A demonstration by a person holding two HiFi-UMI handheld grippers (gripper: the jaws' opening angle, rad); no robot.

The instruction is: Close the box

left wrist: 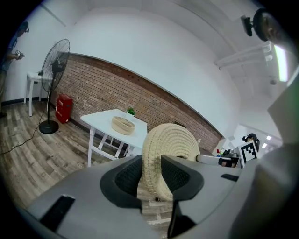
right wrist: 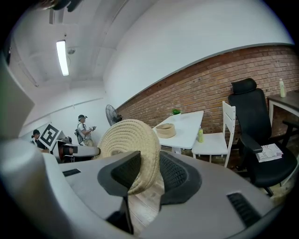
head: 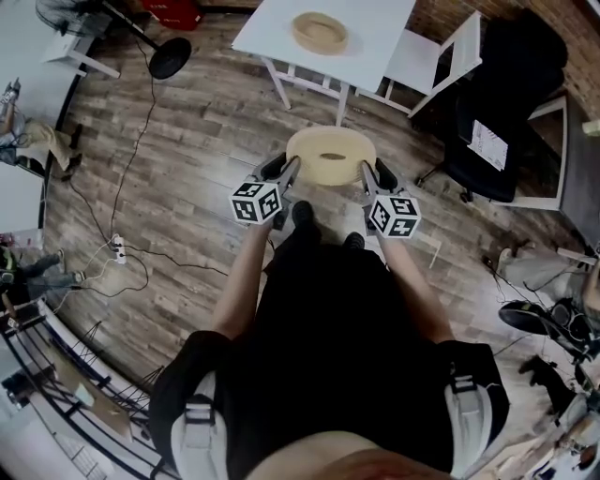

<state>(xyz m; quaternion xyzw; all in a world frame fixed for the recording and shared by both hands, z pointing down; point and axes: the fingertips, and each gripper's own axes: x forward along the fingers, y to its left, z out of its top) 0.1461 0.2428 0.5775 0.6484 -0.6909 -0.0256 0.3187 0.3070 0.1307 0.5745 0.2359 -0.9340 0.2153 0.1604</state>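
Had the woven lid pinched by its rim from both sides, with the left gripper and right gripper each clamped on it. It was up in the air, a bit short of the white table. The box sat open on that table, so I'd say the actual closing was all left to do: carry the lid over and set it on. There was wood floor under the table, a black chair off to its right and a brick wall behind it.

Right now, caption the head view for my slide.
Left gripper and right gripper hold a round woven straw lid before a white table bearing its woven box.
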